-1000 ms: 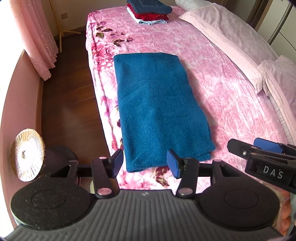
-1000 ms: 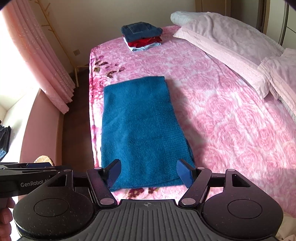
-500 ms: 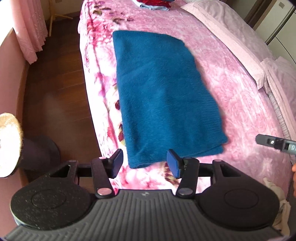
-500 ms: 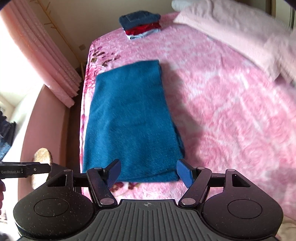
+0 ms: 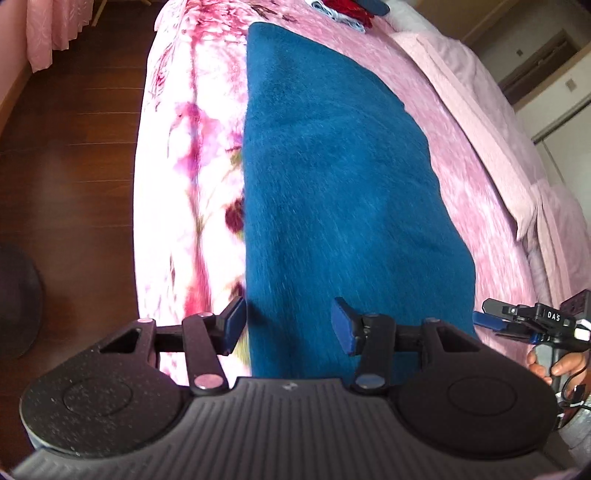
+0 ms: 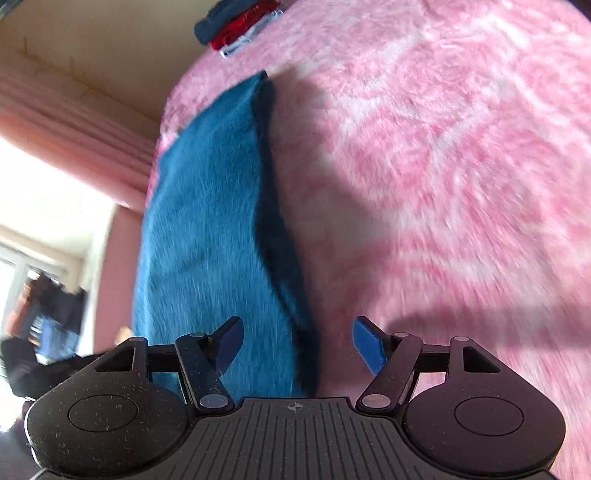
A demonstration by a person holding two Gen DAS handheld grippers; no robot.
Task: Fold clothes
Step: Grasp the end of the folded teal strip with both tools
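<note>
1. Left wrist view, at nine o'clock: dark wooden floor runs beside the bed, whose pink flowered cover hangs over the near edge.
2. At the centre, the blue garment lies flat on the bed as a long folded strip, running from six o'clock away to twelve. It likely lies lengthwise so its near short edge can be lifted and carried over for the next fold.
3. The left tongs are spread wide and hold nothing; they straddle the garment's near left corner, one finger over the cover and the other over the blue cloth, which suits a pinch on that corner.
4. At three o'clock, the right tongs reach in toward the garment's near right corner. From here I cannot tell how far they gape.
5. At twelve o'clock, a stack of folded clothes sits at the far end of the bed, well apart from the work.
6. Right wrist view, at nine o'clock: pink curtains beside a bright window.
7. Here the right tongs also stand wide and empty, straddling the garment's thick, shadowed right edge, so both near corners can be taken together. The picture is blurred.
</note>
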